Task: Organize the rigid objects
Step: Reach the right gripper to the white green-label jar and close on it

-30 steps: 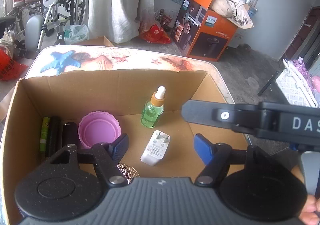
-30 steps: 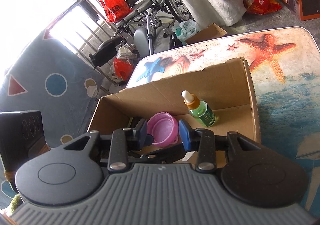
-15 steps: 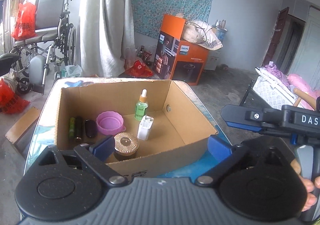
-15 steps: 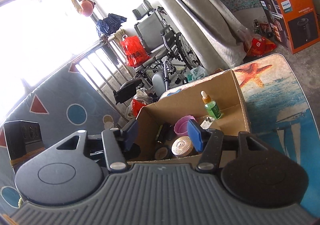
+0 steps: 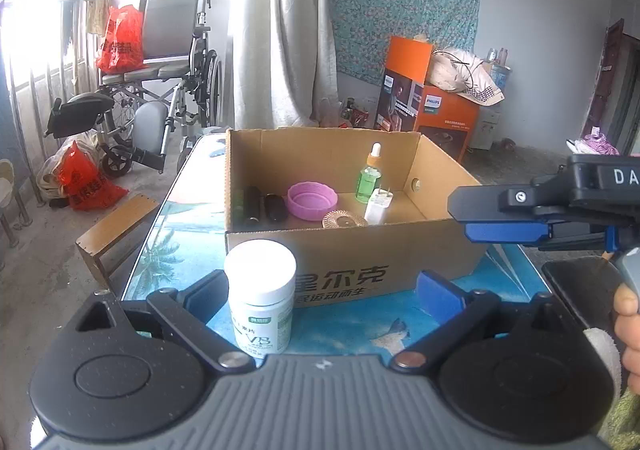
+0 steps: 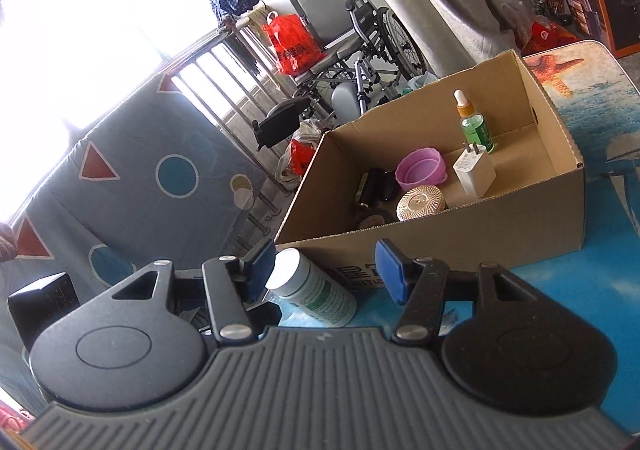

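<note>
A cardboard box (image 5: 436,250) (image 6: 520,226) stands on the sea-print table. In it are a green dropper bottle (image 5: 370,176) (image 6: 474,126), a pink cup (image 5: 312,200) (image 6: 420,166), a white charger (image 5: 378,204) (image 6: 474,170), a gold round lid (image 5: 344,219) (image 6: 420,203) and dark tubes (image 5: 264,206). A white pill bottle (image 5: 260,302) (image 6: 312,292) stands on the table in front of the box, next to my left finger. My left gripper (image 5: 320,294) is open, low before the box. My right gripper (image 6: 326,270) is open and empty; it also shows at the right in the left wrist view (image 5: 504,222).
A wheelchair (image 5: 168,82) and red bags (image 5: 86,180) stand left of the table. An orange Philips box (image 5: 428,106) sits on the floor behind. A wooden stool (image 5: 116,226) is beside the table's left edge. A patterned mat (image 6: 132,178) leans by the window.
Both grippers have pulled back out of the box and toward me. The white pill bottle has come into view between the left gripper's fingers.
</note>
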The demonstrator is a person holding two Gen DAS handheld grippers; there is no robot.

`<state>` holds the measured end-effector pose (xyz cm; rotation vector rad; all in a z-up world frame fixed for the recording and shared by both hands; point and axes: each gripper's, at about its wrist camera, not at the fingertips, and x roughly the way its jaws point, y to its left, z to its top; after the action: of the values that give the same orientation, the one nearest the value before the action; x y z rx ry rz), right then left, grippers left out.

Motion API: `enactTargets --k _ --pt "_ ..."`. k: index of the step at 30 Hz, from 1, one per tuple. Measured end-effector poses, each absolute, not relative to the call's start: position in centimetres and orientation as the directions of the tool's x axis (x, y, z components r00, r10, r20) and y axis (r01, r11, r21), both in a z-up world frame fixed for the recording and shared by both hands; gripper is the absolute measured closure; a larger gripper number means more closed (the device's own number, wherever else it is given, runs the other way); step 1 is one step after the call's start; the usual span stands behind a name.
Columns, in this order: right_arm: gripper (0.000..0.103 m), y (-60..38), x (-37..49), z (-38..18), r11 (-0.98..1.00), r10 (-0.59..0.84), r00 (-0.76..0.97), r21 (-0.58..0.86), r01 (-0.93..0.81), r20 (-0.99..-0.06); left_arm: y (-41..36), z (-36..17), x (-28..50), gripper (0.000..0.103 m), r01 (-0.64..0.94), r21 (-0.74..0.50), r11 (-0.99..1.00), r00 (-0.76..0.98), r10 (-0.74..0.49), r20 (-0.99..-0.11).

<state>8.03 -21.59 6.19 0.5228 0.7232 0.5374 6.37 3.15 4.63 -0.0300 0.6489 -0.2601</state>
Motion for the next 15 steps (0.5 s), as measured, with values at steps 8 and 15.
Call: enactTargets --k 8,15 --pt "0.048 -16.0 11.8 4.5 0.714 0.674 0.523 0.642 -0.28 -0.521 3.7 1.2 8.4 0.002 0.189 -0.021 0.982 0.759 -0.16 -0.631" --pt "0.048 -13.4 15.6 1.6 0.695 0.687 0.467 0.691 -0.197 -0.557 4.5 -0.7 10.6 0.009 0.164 -0.045 0.985 0.745 -0.154 -0.649"
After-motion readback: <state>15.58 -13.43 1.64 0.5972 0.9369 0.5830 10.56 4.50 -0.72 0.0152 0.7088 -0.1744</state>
